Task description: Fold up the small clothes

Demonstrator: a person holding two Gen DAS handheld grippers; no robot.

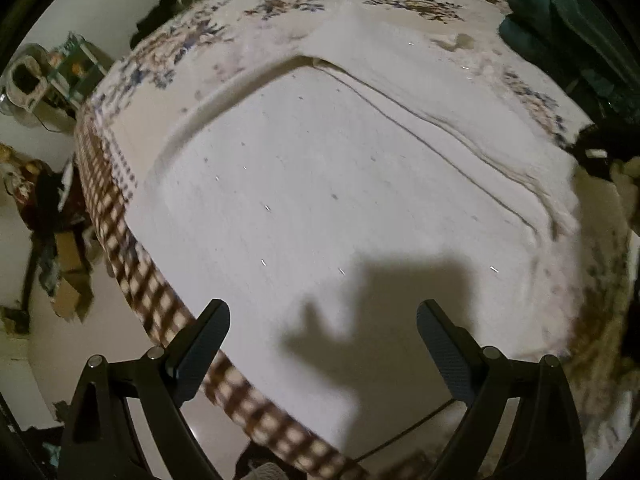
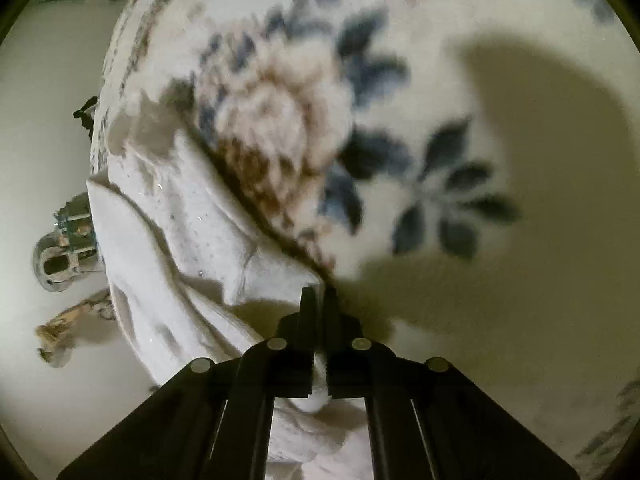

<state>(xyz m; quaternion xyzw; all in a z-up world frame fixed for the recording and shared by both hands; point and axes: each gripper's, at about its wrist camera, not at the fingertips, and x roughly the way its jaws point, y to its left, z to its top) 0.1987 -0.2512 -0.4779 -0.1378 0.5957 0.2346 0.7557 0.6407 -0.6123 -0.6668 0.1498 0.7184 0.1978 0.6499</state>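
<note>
**Right tongs pinch the white cloth; left tongs hang open above it**

In the right wrist view, the right tongs (image 2: pixel 319 294) are closed tight on a bunched edge of the white cloth (image 2: pixel 168 232), with fabric showing between the fingers and gathered below them. From the grip the cloth runs off in soft folds toward the bed's left edge. Beyond it lies the bedspread (image 2: pixel 500 280), cream with large blue and brown flowers, crossed by a broad shadow.

In the left wrist view, the left tongs (image 1: pixel 323 318) stand wide apart with nothing between them, above the near part of the white cloth (image 1: pixel 320 184). The cloth lies spread mostly flat on the bed, reaching close to the near-left edge, where a brown checked border (image 1: pixel 132 276) runs. A long crease crosses its far right part. Farther off, the flowered bedspread (image 1: pixel 400 0) shows, with a dark green garment (image 1: pixel 560 20) at the far right corner.
</note>
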